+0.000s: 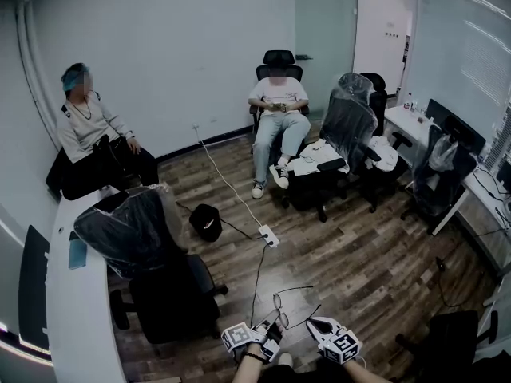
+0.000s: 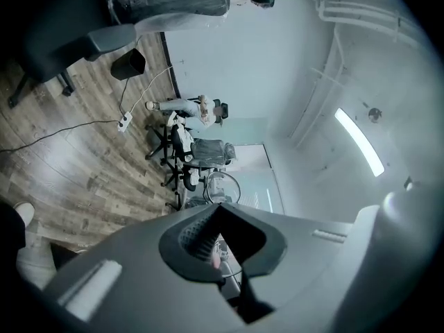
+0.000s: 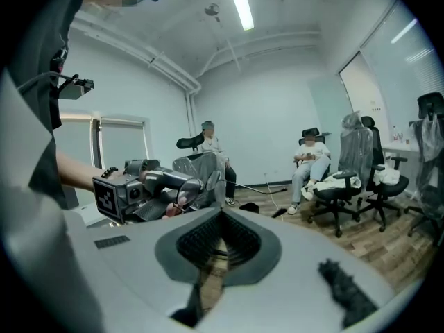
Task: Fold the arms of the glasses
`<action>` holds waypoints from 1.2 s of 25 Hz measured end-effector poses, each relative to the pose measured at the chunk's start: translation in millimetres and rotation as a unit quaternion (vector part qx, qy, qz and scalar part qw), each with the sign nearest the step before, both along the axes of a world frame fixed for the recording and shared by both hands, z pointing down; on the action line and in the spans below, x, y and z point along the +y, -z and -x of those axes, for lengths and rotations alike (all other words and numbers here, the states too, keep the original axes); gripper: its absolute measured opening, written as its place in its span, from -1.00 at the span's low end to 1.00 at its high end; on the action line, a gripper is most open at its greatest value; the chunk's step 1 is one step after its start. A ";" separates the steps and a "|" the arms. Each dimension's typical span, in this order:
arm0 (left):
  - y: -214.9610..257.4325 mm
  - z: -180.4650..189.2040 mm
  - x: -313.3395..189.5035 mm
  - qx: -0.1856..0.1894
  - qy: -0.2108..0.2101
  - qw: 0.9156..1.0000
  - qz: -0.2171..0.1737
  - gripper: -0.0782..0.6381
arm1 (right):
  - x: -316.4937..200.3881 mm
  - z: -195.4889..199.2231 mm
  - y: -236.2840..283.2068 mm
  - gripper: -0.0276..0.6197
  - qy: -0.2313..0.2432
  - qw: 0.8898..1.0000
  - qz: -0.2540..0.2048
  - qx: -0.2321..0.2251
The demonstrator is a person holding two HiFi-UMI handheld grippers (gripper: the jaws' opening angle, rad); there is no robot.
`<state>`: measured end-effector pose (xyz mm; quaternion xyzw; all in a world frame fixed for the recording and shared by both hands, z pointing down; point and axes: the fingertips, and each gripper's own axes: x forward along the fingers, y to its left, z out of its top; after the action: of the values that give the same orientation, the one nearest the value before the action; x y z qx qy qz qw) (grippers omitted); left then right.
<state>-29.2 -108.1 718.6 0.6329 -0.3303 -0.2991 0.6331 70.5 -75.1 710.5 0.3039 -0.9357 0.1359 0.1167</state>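
The left gripper was clamped on the glasses, holding them in mid-air over the floor rather than on any worktop. Its own view showed the jaws shut on the front of the glasses, with one lens standing just beyond the tips. Gripping there looked deliberate: it steadied the glasses while leaving both arms free to swing.

The arms were unfolded and stretched away from the left gripper toward the right gripper, so the free end of the nearer one lay just ahead of its tips. The right gripper was closed with nothing between its jaws; only floor showed through the gap. It sat close beside the nearer arm, but whether it touched it could not be told.

Closed jaws made a blunt pusher, probably better suited to nudging so thin an arm inward than pinching it. In the right gripper's view the glasses sat up and to the left of its tips. Neither arm was folded yet, so the task seemed to be at its start.
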 end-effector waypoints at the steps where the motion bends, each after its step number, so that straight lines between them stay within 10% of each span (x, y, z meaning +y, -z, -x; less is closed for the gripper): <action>1: 0.4 -1.2 -0.6 -0.004 -0.003 1.000 -0.001 -0.75 | -1.0 0.0 1.7 -0.90 0.001 1.000 0.000 0.000; 8: 6.2 -6.4 -1.3 0.001 -0.007 1.000 -0.006 -0.75 | -6.4 2.2 7.2 -0.90 -0.002 1.000 0.000 -0.009; 12: 4.4 4.9 -2.9 0.002 0.018 1.000 -0.009 -0.75 | -12.9 -13.0 24.4 -0.90 -0.044 0.989 0.074 -0.118; 22: 11.3 6.1 -4.4 0.025 0.018 0.999 -0.030 -0.75 | -23.7 -24.2 11.9 -0.66 -0.072 0.863 0.326 -0.380; 30: 18.4 -11.6 -0.1 0.034 -0.005 0.999 -0.033 -0.75 | -21.1 -23.2 23.1 -0.89 -0.066 0.889 0.291 -0.348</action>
<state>-17.6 -108.1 700.2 0.6447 -0.2949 -0.3282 0.6243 93.7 -96.2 687.4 0.2502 -0.8127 0.5067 -0.1422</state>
